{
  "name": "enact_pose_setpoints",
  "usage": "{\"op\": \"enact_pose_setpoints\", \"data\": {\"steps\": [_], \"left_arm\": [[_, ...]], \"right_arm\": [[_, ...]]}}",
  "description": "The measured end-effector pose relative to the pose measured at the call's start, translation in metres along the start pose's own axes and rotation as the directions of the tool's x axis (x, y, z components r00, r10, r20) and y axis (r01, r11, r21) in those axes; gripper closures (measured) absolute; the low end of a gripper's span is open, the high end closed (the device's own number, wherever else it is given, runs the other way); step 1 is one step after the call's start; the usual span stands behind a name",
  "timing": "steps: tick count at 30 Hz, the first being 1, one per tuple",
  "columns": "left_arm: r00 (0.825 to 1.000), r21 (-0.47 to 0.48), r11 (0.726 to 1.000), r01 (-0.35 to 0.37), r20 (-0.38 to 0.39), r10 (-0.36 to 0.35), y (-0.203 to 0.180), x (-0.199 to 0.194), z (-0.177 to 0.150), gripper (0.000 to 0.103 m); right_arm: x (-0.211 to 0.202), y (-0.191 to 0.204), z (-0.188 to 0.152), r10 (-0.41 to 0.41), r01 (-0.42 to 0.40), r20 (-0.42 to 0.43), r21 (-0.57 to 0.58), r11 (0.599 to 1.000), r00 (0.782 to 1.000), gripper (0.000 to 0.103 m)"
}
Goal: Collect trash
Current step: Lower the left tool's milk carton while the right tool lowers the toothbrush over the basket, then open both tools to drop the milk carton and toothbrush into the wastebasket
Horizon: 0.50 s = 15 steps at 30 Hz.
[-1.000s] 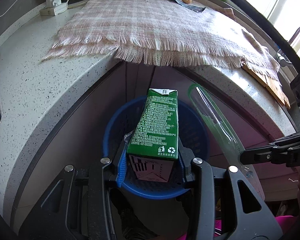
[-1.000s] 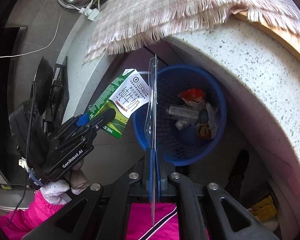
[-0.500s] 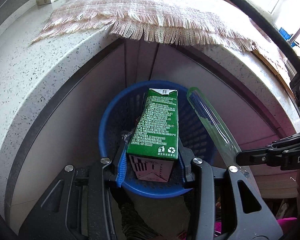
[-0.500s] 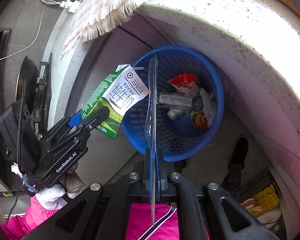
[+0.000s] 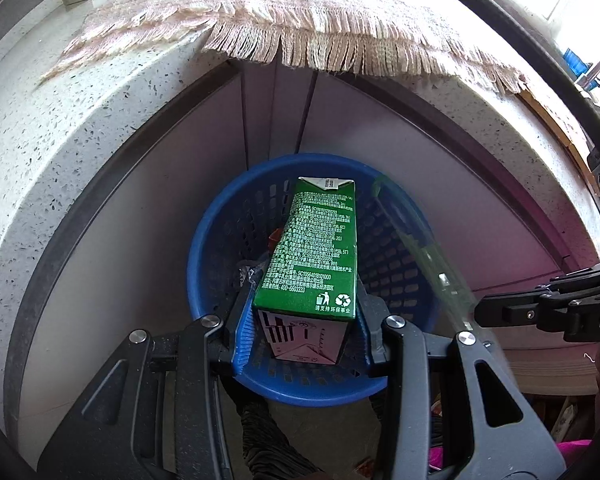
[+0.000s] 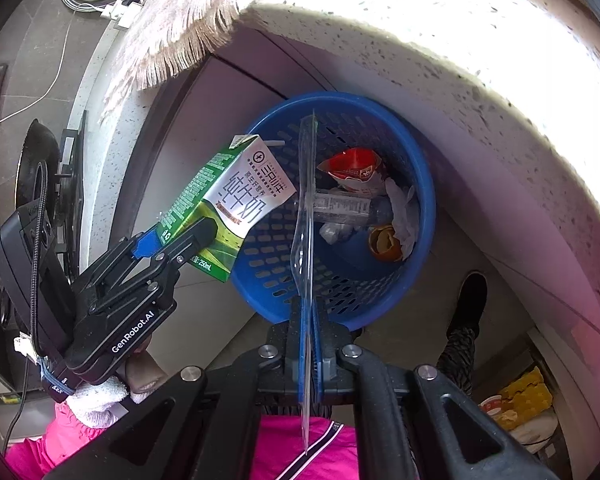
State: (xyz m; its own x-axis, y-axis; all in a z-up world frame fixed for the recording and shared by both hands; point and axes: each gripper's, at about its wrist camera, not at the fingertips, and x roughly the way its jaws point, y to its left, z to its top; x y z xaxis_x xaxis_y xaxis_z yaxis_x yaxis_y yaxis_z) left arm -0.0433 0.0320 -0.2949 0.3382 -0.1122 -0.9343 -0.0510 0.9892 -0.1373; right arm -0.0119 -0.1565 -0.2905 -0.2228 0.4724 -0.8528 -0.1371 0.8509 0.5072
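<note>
The blue trash basket stands on the floor beside the speckled counter, already holding a red wrapper and an orange peel. Above its rim, the left gripper clamps a green milk carton. The right gripper, jaws just starting to part, pinches a clear plastic sheet edge-on over the basket.

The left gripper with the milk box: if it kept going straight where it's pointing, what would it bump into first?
Probably the blue basket. The left gripper points down into its mouth, so the milk carton would likely meet the trash inside first, though depth is hard to judge.
</note>
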Motion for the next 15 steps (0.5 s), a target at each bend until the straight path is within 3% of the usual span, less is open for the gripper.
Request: {"op": "enact_pose_setpoints", "data": {"steps": [3, 6, 8, 10, 15], "left_arm": [[1.0, 0.001, 1.0, 0.0, -0.004, 0.0, -0.002, 0.003, 0.004, 0.063], [1.0, 0.006, 1.0, -0.002, -0.007, 0.002, -0.005, 0.004, 0.005, 0.063], [1.0, 0.006, 1.0, 0.001, -0.001, -0.001, -0.005, 0.003, 0.006, 0.063], [1.0, 0.012, 1.0, 0.0, -0.006, 0.0, -0.006, 0.003, 0.007, 0.062], [1.0, 0.014, 1.0, 0.0, 0.005, 0.0, -0.008, -0.001, 0.01, 0.048]], "right_arm": [[0.0, 0.002, 0.002, -0.007, 0.007, 0.002, -0.003, 1.0, 1.0, 0.095], [-0.002, 0.002, 0.003, -0.018, 0.018, 0.012, -0.004, 1.0, 1.0, 0.08], [-0.004, 0.004, 0.004, -0.028, 0.029, 0.019, -0.014, 0.999, 0.999, 0.079], [-0.006, 0.006, 0.005, -0.034, 0.035, 0.022, -0.02, 0.999, 0.999, 0.072], [-0.011, 0.011, 0.007, -0.059, 0.06, 0.034, -0.045, 0.997, 0.998, 0.066]]}}
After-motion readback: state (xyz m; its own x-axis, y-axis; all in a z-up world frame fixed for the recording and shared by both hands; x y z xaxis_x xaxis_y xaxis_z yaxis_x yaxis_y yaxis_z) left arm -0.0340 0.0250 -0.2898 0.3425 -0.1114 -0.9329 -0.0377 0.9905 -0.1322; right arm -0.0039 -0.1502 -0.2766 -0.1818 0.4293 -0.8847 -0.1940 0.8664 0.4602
